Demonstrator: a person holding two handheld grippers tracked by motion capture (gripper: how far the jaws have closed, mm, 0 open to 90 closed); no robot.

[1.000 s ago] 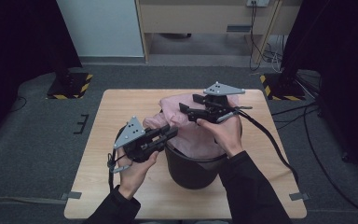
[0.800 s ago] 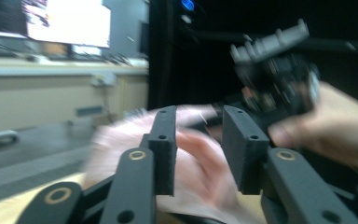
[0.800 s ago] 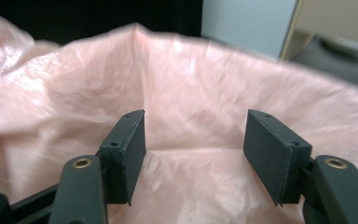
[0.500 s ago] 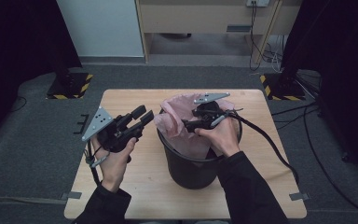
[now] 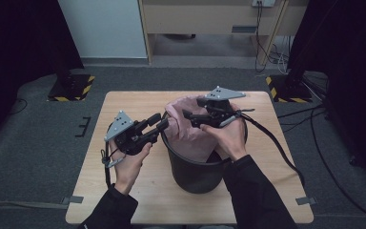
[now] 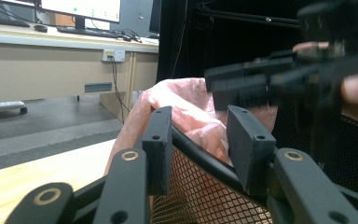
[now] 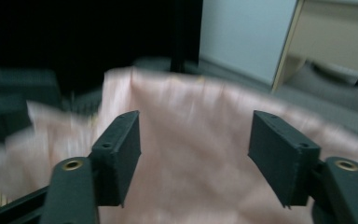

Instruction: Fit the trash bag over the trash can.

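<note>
A black mesh bin (image 5: 195, 171) stands in the middle of the wooden table (image 5: 124, 200), with a pink plastic bag (image 5: 190, 136) bunched in its mouth. My left gripper (image 5: 159, 121) is at the bin's left rim, open. In the left gripper view the jaws (image 6: 200, 121) straddle the black rim, with the mesh bin (image 6: 191, 196) below and the pink bag (image 6: 191, 102) just beyond. My right gripper (image 5: 189, 118) hovers over the bin's far side and points left, open. Its jaws (image 7: 196, 135) face the pink bag (image 7: 196, 107), which looks blurred; nothing is between them.
The right gripper's black cable (image 5: 276, 143) trails off the table's right side. Grey carpet surrounds the table, with a wooden cabinet (image 5: 209, 19) behind and yellow-striped stand bases (image 5: 71, 88) at the back left and right. Bare tabletop lies left and in front of the bin.
My left gripper pulled away to the left from the bin's rim, then came back right to it. The right gripper shifted slightly over the bag.
</note>
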